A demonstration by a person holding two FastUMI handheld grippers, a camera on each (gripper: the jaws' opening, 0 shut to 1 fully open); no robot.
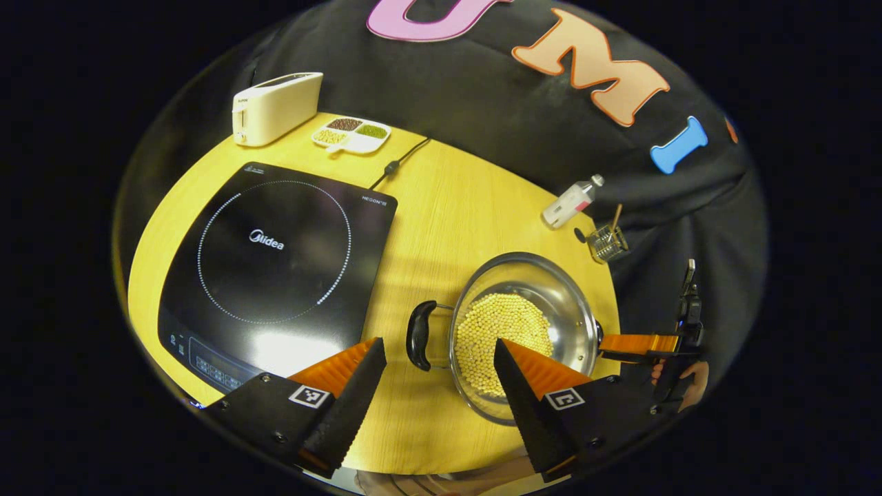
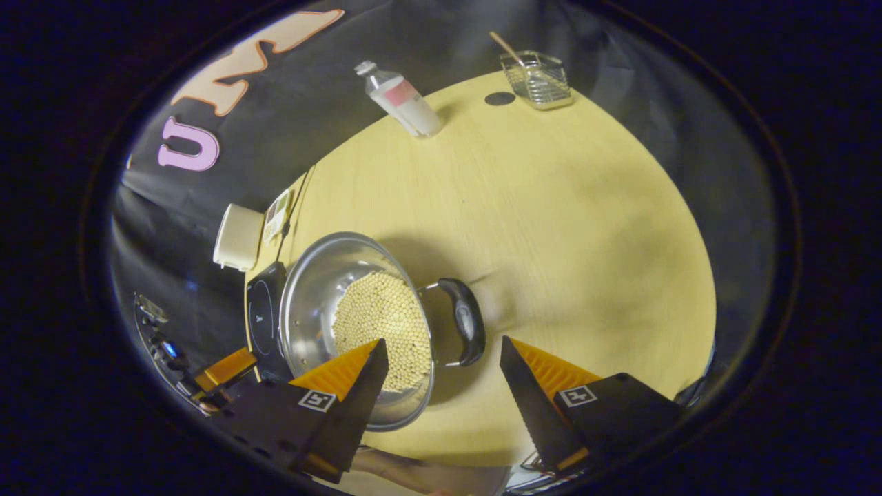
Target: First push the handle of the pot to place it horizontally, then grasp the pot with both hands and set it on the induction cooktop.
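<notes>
In the left gripper view, the left gripper [image 1: 439, 375] is seen with its fingers spread wide apart, nothing held between them. The pot [image 1: 521, 331], steel and partly filled with pale beans [image 1: 501, 337], lies just ahead of the fingers; one finger overlaps its near rim, while its black handle [image 1: 419, 335] falls within the gap, slightly beyond the tips. In the right gripper view, the right gripper [image 2: 441, 372] is likewise shown with fingers apart and empty. Here the pot [image 2: 324, 289] is overlapped at its near rim by one finger, and its other handle [image 2: 466, 320] stands in the gap just beyond the tips. Farther out, the cooktop [image 1: 275, 262] is seen beside the pot, apart from it, on the wooden table [image 1: 448, 207]. A toaster [image 1: 275, 107] and a divided dish [image 1: 351, 132] lie behind the cooktop; a bottle [image 1: 570, 201] and a glass holder [image 1: 608, 241] stand at the far edge.
</notes>
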